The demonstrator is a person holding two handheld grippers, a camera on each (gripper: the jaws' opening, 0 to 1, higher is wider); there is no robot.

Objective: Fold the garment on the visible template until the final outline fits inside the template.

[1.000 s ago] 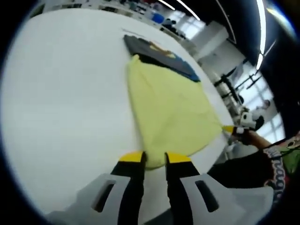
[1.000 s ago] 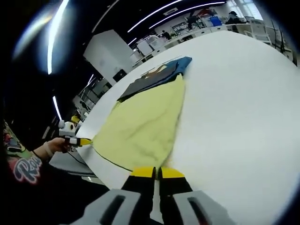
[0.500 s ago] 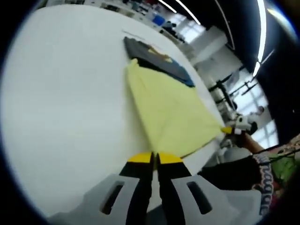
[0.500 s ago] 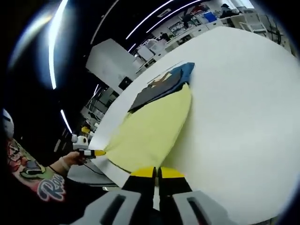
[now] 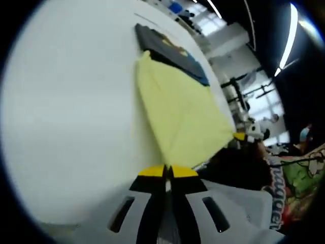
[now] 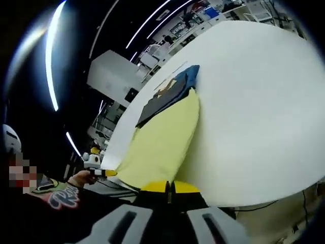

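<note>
White table [image 6: 264,101] wide open beside yellow garment [image 6: 162,145], dark template [image 5: 167,48] at far end

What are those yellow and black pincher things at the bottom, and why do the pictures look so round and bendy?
Each pincher is a hand-held gripper that a person carries, one in each hand. A fisheye camera rides on each, which bends the picture. The left gripper view looks along the left hand-held gripper; the right gripper view looks along the right hand-held gripper. Both are pinched shut on corners of a yellow garment lying on a white table. Beyond it lies a dark folded garment.
</note>
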